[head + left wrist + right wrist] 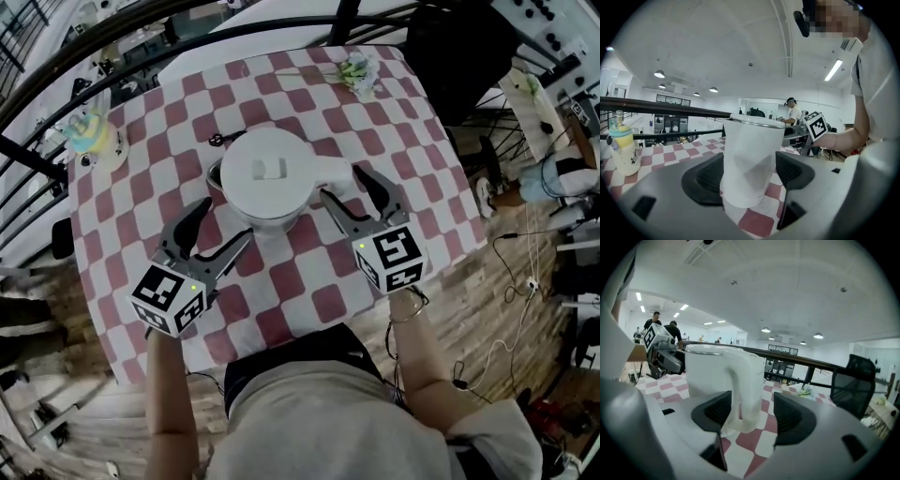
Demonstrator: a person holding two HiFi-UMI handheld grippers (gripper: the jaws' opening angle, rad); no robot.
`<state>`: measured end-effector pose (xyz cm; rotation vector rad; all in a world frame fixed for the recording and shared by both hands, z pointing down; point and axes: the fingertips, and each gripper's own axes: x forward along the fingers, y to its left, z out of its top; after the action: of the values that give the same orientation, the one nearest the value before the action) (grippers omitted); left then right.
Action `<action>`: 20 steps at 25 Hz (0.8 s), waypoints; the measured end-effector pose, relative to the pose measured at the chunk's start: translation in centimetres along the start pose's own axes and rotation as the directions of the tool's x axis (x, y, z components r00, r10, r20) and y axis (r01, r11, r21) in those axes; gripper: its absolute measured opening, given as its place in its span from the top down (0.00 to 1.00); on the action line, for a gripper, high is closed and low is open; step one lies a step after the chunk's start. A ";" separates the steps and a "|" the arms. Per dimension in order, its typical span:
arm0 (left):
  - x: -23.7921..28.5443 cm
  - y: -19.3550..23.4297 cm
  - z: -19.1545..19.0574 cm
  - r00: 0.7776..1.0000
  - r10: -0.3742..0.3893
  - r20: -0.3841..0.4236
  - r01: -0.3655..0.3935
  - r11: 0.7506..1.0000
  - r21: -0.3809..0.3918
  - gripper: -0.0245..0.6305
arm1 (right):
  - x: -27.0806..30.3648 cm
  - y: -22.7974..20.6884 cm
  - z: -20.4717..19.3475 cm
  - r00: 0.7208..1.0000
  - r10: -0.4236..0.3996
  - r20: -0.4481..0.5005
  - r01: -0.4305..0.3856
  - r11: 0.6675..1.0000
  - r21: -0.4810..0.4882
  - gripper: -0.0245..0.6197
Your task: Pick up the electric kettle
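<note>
Head view: electric kettle (270, 178) upright on checked tablecloth (309, 281), unlifted; left gripper (225, 225) & right gripper (344, 186) flank it. Left gripper view: jaws wide, kettle body btwn, no squeeze. Right gripper view: jaws wide, handle (740, 390) btwn, ungripped; grip & lift remain.

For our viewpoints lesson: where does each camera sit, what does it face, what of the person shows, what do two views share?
Head view: on the person's head, facing steeply down at the electric kettle on the table; forearms, left gripper, right gripper show.
Left gripper view: on that gripper, facing the kettle body between open fingers; right forearm shows.
Right gripper view: on that gripper, facing the kettle handle between open fingers; left gripper shows.
Shared: the kettle, in all.
</note>
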<state>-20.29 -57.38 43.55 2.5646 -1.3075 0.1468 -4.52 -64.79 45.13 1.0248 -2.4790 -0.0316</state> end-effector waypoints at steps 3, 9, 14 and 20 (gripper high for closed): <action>0.7 0.1 0.0 1.000 -0.018 -0.009 0.018 1.000 0.002 0.43 | 0.4 0.0 -0.1 1.000 0.000 -0.003 -0.001 0.999 -0.039 0.53; 1.0 -0.1 0.1 0.998 -0.055 0.004 0.055 0.998 0.013 0.43 | 1.0 -0.2 0.6 0.999 -0.020 0.035 0.021 1.000 -0.014 0.59; 1.4 -0.9 0.9 0.994 -0.107 0.029 0.107 0.994 0.025 0.43 | 1.2 -0.4 0.7 0.999 -0.025 0.042 0.025 1.000 0.002 0.65; 1.5 -0.8 0.9 0.991 -0.124 0.052 0.123 0.992 0.032 0.43 | 1.7 -0.1 0.8 0.998 -0.027 0.050 0.027 0.999 0.019 0.70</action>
<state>-18.76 -58.40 42.82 2.6827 -1.1687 0.0734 -5.88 -66.16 45.05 1.0778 -2.5152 -0.0436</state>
